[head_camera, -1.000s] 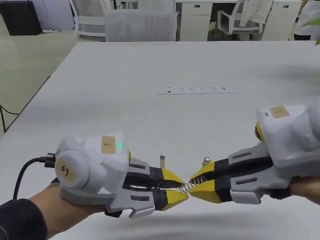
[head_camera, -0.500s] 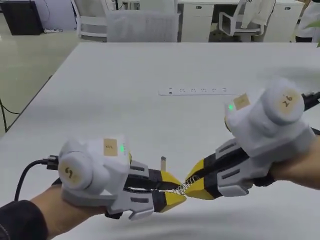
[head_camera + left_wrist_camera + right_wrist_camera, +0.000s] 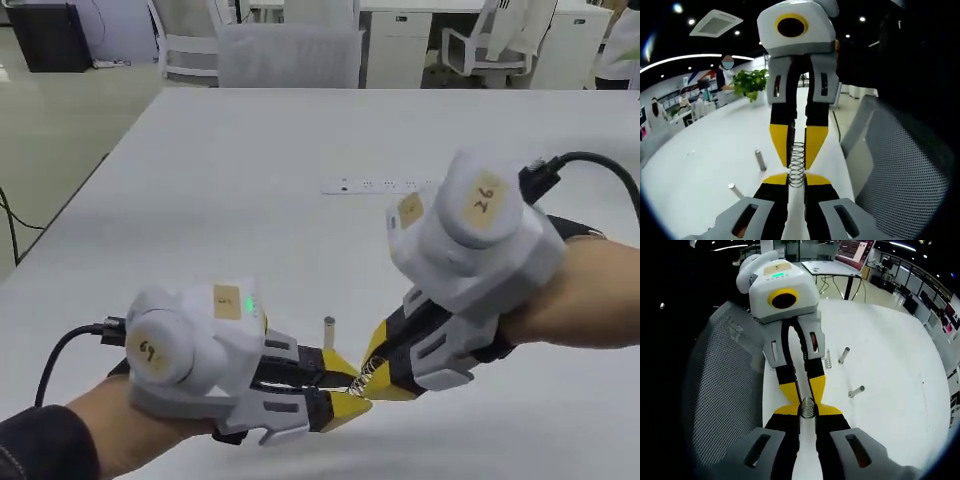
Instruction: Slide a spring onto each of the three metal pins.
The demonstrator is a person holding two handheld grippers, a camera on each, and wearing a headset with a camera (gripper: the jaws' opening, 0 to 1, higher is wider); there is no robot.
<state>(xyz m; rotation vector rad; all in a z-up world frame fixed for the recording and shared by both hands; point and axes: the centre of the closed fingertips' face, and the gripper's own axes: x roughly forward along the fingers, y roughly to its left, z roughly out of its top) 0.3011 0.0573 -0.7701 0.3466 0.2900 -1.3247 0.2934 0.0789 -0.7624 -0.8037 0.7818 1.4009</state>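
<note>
Near the front edge of the white table [image 3: 250, 200], the two grippers meet tip to tip. In the head view the left gripper [image 3: 348, 386] reaches in from the lower left and the right gripper [image 3: 381, 368] slants down from the right, with the spring [image 3: 362, 376] bridging the small space between their yellow tips, lifted clear of the tabletop. The right gripper view looks down the coil end-on: the right gripper's jaws stand narrow and pinch the spring from both sides. Beyond it the left gripper's jaws are drawn close together on a thin pale rod, seemingly the held pin [image 3: 799, 389], which points into the coil. The left gripper view shows the spring running straight from that gripper's own tips up to the right gripper's tips, touching both; how far the rod reaches inside the coil cannot be told. A standing pin [image 3: 329, 328] rests upright on the table just beyond the left gripper's tips. In the right gripper view a second pin [image 3: 856, 391] sits nearer the camera, apart from the grippers, and a spare spring [image 3: 828, 358] lies just beside the standing pin. A power strip [image 3: 385, 185] lies farther back on the table, and a mesh chair back [image 3: 900, 170] stands close to the table's edge.
</note>
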